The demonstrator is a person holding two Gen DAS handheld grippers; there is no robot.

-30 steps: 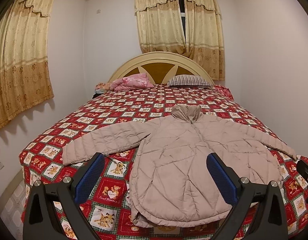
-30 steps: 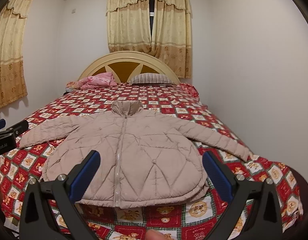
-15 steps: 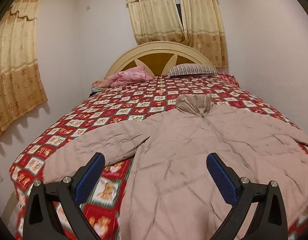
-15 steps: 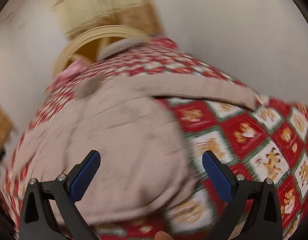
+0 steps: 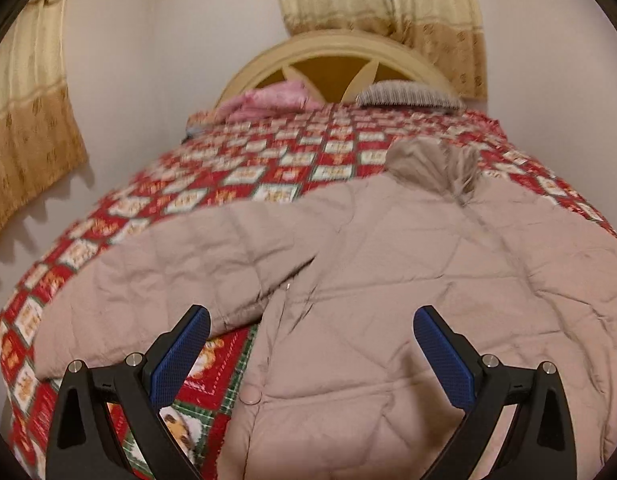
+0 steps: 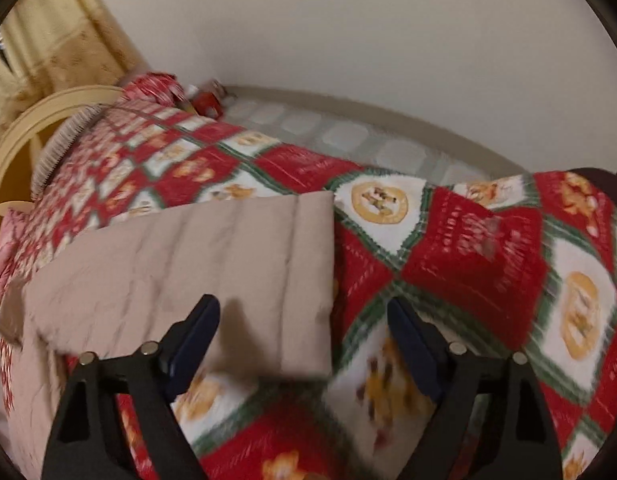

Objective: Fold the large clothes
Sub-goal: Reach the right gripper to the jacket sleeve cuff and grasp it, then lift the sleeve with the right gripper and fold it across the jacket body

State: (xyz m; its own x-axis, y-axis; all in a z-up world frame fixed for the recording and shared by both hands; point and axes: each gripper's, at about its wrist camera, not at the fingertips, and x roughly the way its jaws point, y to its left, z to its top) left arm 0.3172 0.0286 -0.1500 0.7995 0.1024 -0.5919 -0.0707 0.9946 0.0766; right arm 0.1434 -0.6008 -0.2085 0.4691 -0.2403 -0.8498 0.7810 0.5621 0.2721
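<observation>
A bed (image 5: 268, 168) with a red checked cover fills both views. A beige padded jacket (image 5: 408, 280) lies spread flat on it, collar toward the headboard (image 5: 332, 48). Its sleeve (image 6: 212, 264) ends just ahead of the right tool (image 6: 304, 328), whose jaws have just been closing yet stand apart, nothing pinched. The left tool (image 5: 308, 344) hangs wide over the jacket's side, gripping nothing.
</observation>
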